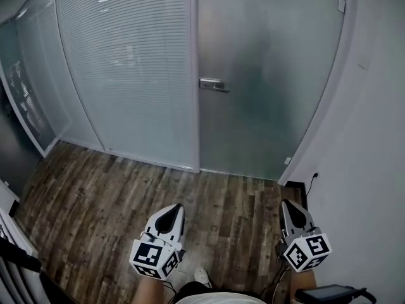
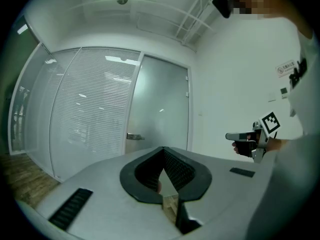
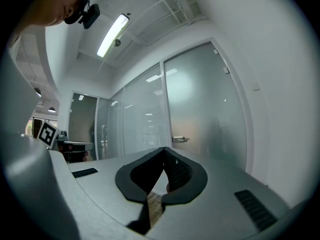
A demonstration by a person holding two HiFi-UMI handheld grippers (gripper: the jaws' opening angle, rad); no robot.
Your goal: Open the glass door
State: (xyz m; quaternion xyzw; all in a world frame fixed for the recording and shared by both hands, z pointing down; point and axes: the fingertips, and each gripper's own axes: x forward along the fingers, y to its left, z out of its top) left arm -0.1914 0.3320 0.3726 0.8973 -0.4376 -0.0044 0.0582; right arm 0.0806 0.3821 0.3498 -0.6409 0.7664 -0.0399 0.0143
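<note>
1. Head view, task items. The glass door (image 1: pixel 272 75) stood shut in the upper right of the frame. Its handle (image 1: pixel 213 85) sat on the door's left edge, at upper centre. The left gripper (image 1: pixel 172 209) and right gripper (image 1: pixel 288 205) lay at the bottom of the frame, well apart from the door and aimed toward it. This was probably an approach, with nothing yet touched.
2. Head view, surroundings. A panel of blinds (image 1: pixel 126 68) filled the upper left and a white wall (image 1: pixel 373 138) the right. A socket (image 1: pixel 314 175) with a cable sat low beside the door's right foot. No obstacle showed on the wooden floor (image 1: pixel 95 195) before the door.
3. Left gripper view. The jaws met at their tips with nothing between them. The door (image 2: pixel 160 109) stood at centre, and the handle (image 2: pixel 134 136) was just up and left of the tips. At middle right a hand (image 2: pixel 246 146) held the right gripper level.
4. Right gripper view. The jaws were likewise together and empty, which would suit pressing the lever rather than pinching it. The handle (image 3: pixel 180 139) appeared just above the tips, so this gripper seemed the better aligned. The left gripper's marker cube (image 3: pixel 47 133) showed at middle left and a ceiling light (image 3: pixel 114 34) at upper left.
</note>
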